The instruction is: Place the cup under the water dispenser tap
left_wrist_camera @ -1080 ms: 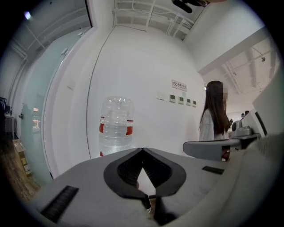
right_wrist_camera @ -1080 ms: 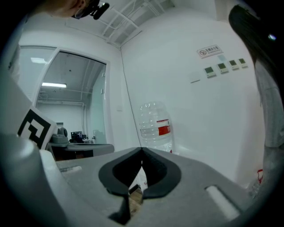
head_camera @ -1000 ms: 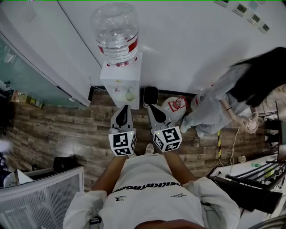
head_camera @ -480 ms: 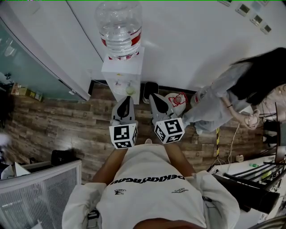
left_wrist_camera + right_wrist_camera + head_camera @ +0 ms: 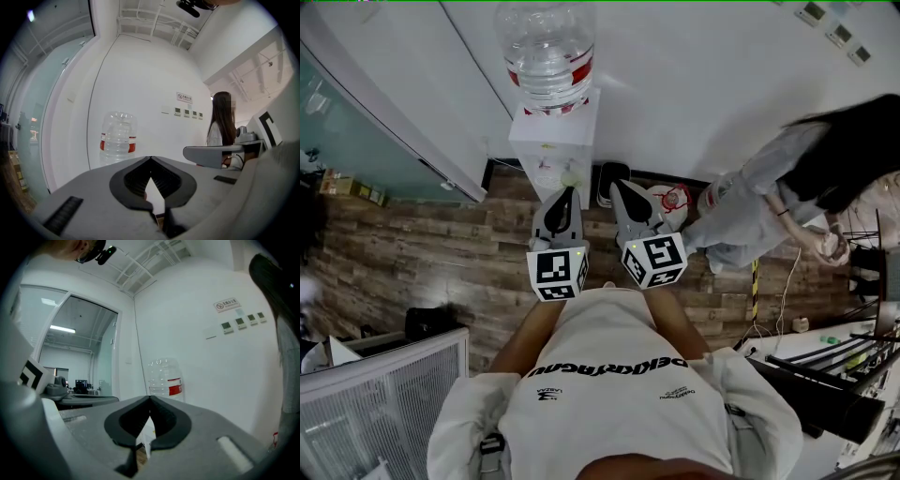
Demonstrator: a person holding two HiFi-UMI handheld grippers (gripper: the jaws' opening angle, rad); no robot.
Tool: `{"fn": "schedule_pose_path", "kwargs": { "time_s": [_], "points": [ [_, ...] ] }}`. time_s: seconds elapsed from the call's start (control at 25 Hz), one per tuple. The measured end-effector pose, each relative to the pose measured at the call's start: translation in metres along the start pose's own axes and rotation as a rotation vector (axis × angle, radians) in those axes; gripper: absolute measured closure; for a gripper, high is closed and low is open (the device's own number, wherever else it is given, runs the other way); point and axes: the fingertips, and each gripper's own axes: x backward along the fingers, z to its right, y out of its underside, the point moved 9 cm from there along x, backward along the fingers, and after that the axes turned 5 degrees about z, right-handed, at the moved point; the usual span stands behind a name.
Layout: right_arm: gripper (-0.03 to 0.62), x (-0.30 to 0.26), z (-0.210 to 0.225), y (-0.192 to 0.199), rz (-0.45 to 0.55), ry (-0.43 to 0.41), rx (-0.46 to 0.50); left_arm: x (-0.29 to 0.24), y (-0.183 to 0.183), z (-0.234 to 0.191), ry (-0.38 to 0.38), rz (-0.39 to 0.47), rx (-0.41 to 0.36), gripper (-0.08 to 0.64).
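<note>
Jaws of left gripper (image 5: 565, 194) and right gripper (image 5: 620, 186) pressed together, nothing between them. Both point at water dispenser (image 5: 551, 141). Small pale round thing at its front is possibly the cup (image 5: 572, 177); too small to confirm. Likely light, thin-walled, crushable: pinch the sidewall gently.

Light: bright and even across the plain white wall (image 5: 703, 84); the head view is dimmer.
Source: long ceiling strip lamp (image 5: 62, 329) behind glass.
Edges: fisheye bending, with black vignetted corners in both gripper views.
Focus: the nearest foreground is soft.
</note>
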Motion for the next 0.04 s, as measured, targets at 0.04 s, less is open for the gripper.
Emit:
{"fn": "schedule_pose_path", "kwargs": {
  "time_s": [0.04],
  "points": [
    [0.594, -0.0013, 0.0004, -0.0008, 0.003, -0.003, 0.002, -0.0012, -0.0011, -0.0003, -0.001, 0.003, -0.003, 0.563]
  ]
}}
